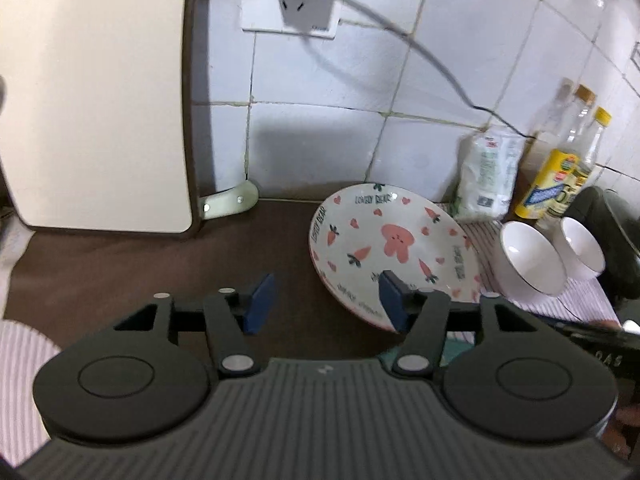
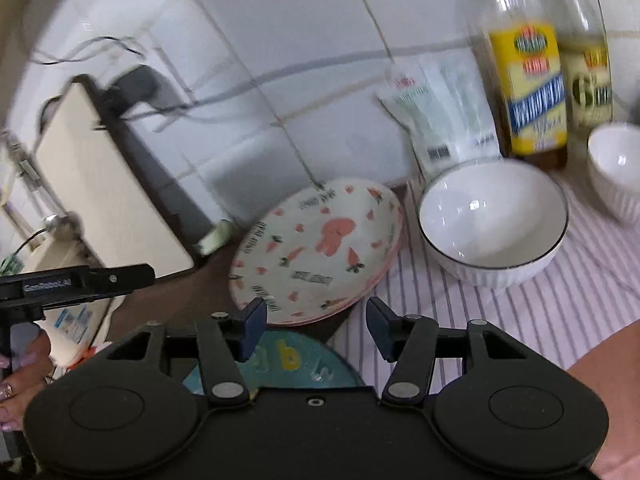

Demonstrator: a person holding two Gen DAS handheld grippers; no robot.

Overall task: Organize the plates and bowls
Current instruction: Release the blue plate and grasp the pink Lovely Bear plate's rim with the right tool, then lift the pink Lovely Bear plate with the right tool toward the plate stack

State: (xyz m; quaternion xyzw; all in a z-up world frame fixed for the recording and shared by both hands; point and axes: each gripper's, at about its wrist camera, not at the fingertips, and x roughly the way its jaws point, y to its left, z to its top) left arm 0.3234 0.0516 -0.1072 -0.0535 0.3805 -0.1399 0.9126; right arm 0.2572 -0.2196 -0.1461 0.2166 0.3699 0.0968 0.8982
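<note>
- The patterned plate (image 1: 394, 248) sits on the bench (image 1: 160, 264), tilted, its right edge resting over the striped cloth (image 1: 580, 296) and its left edge lower on the dark surface; the right wrist view shows a pink rim beneath it, so it probably tops a second plate
- The left hand-held gripper (image 1: 326, 300) has its jaws spread with nothing between them; the right blue pad overlaps the near rim of the plate in the picture, but contact cannot be confirmed
- From the left hand-held gripper the plate lies ahead and to the right, near
- The right hand-held gripper (image 2: 314, 326) also has its jaws spread and empty; the near rim of the plate (image 2: 316, 248) lies straight ahead, just beyond the gap between the pads
- A teal plate (image 2: 296, 364) lies directly beneath the right hand-held gripper, nearer than the patterned plate
- The large white bowl (image 2: 494, 228) stands upright on the striped cloth, just right of the plate and far-right of the right hand-held gripper; the small white bowl (image 2: 616, 168) stands farther right
- Judgement: the right hand-held gripper is better aligned for the plate rim and nearer both bowls; the left needs a rightward shift
- The plate is round, so no long axis applies; approach across the near rim
- The bottles (image 2: 528, 88) stand close behind the bowls, limiting clearance
</note>
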